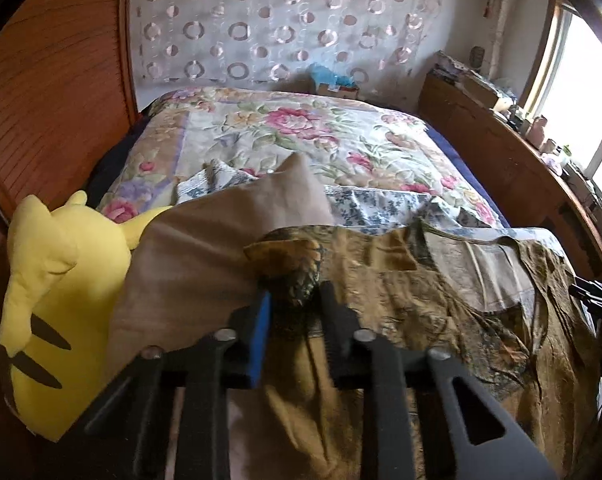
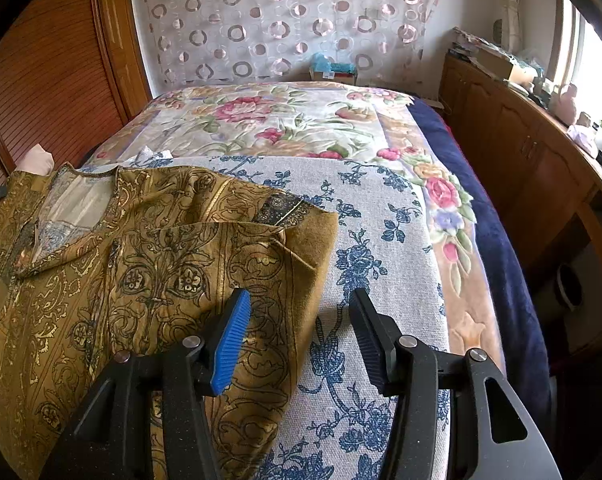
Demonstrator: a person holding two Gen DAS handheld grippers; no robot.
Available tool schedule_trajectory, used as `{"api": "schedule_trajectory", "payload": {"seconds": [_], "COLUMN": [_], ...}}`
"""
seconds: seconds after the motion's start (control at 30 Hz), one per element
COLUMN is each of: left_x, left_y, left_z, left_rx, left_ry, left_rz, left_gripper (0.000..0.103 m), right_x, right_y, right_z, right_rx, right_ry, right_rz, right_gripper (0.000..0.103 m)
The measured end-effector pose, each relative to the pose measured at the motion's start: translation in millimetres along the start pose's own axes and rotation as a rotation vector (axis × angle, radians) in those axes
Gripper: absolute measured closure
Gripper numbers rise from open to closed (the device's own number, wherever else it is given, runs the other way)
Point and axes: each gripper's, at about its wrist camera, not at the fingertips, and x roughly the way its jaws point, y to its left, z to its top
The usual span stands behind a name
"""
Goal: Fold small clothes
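The left gripper (image 1: 293, 304) was closed on a bunched sleeve end of the mustard printed tunic (image 2: 149, 264), though the pinch itself was blurred and seemingly firm; the right gripper (image 2: 301, 320) was held apart over the garment's other edge, nothing between its pads. The tunic was spread on the blue-flowered cloth (image 2: 381, 220) atop the bed (image 2: 497, 248). It was judged light, limp and easily creased, best taken at sleeve ends or hem corners.

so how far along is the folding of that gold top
Barely started. The gold printed top lies mostly spread on the blue-flowered cloth. In hand: the left gripper pinches a bunched sleeve end. The right gripper is open over the other edge. All folds remain.
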Motion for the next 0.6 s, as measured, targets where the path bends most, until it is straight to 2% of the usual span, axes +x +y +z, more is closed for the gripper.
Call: {"api": "schedule_trajectory", "payload": {"seconds": [0.07,0.3,0.6], "left_x": [-4,-28,-42], "left_y": [-4,-35,-56], "left_z": [0,-7,-29], "left_rx": [-0.005,0.036,0.077], "left_ry": [-0.004,-0.045,-0.051], "left_rz": [-0.027,-0.069,-0.065], "left_gripper": [0.095,0.097,0.097], "right_x": [0,0,1], "right_y": [0,0,1], "right_z": [0,0,0], "right_rx": [0.0,0.0,-0.003], "right_ry": [0.0,-0.001,-0.001], "right_rz": [0.001,0.0,-0.002], "right_gripper": [0.048,0.048,0.048]}}
